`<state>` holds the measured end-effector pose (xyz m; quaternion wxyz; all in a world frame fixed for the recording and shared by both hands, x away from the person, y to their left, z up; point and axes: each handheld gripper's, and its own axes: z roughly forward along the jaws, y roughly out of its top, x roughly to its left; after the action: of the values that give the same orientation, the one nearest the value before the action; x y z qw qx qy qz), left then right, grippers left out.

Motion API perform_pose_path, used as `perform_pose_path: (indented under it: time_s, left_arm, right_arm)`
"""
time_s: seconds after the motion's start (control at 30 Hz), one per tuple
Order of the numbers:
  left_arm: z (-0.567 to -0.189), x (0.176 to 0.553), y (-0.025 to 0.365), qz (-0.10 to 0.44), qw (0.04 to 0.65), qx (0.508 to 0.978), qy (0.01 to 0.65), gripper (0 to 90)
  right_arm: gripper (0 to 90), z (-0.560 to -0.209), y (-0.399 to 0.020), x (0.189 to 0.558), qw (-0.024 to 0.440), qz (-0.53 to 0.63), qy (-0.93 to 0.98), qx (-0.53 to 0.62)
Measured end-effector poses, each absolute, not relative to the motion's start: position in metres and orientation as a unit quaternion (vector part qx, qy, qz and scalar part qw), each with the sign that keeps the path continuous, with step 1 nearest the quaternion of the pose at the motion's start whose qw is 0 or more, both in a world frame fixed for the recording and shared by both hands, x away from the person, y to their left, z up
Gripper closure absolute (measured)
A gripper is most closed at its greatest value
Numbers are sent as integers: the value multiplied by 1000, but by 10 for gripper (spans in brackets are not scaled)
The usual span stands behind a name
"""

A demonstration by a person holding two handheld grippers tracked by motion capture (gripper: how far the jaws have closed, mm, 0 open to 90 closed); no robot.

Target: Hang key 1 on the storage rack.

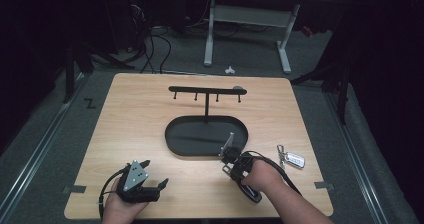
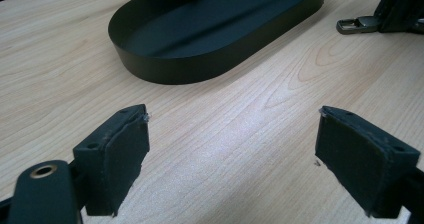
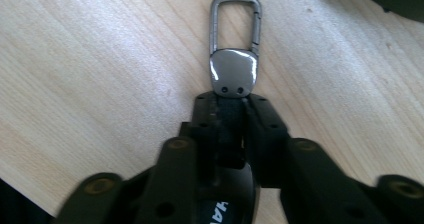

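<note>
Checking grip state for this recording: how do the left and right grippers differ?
The left gripper has its jaws wide apart with nothing between them; the right gripper has them closed on the strap of a keychain. The left gripper sits back from the tray; the right gripper is beside its rim. Both are black and hand-held.

Lab: dark curtains, floor cables, desk frame.
</note>
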<state>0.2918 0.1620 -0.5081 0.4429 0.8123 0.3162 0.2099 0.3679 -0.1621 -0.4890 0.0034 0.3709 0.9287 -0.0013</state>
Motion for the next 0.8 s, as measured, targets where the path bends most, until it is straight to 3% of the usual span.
perform_pose_path:
  time_s: [0.53, 0.8]
  left_arm:
    - [-509, 291, 162, 210, 448, 811, 312, 152]
    - [-510, 291, 162, 207, 445, 815, 310, 155]
  right_arm:
    - [805, -488, -159, 367, -1, -8, 923, 384]
    - [805, -467, -171, 362, -4, 18, 914, 405]
